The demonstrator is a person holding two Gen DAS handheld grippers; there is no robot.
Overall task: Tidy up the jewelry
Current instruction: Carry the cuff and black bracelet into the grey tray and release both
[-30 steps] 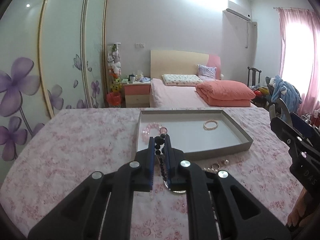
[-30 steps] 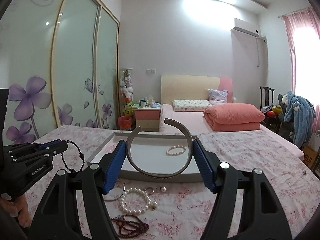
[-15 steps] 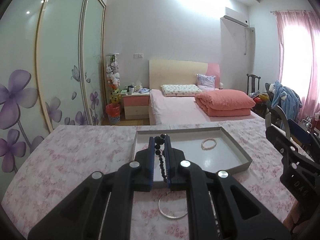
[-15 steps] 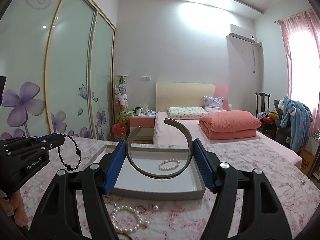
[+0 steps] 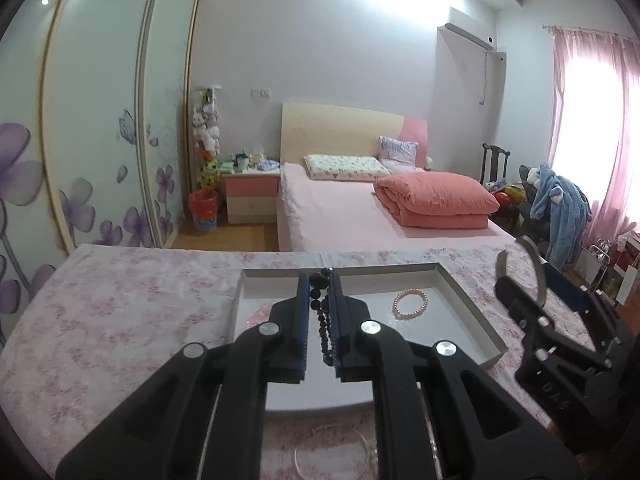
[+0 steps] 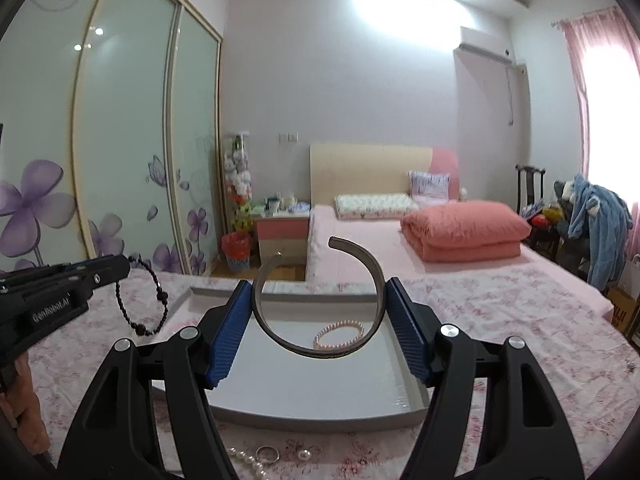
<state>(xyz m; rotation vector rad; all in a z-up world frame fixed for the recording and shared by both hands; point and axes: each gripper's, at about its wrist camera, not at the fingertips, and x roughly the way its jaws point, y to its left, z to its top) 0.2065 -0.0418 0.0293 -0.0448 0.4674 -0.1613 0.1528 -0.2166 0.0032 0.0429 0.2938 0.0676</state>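
1. Left gripper [image 5: 320,312] pinches a black bead bracelet [image 6: 142,304] above the tray [image 6: 320,414].
2. Right gripper [image 6: 319,334] clamps an open metal bangle [image 6: 316,300] over it.
3. Lower both inside the rim, clear of the pearl bracelet [image 6: 339,335], before releasing.

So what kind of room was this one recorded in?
A home bedroom, most likely: a made bed with a folded quilt, a nightstand beside it, and a sliding wardrobe with flower decals along the left wall.
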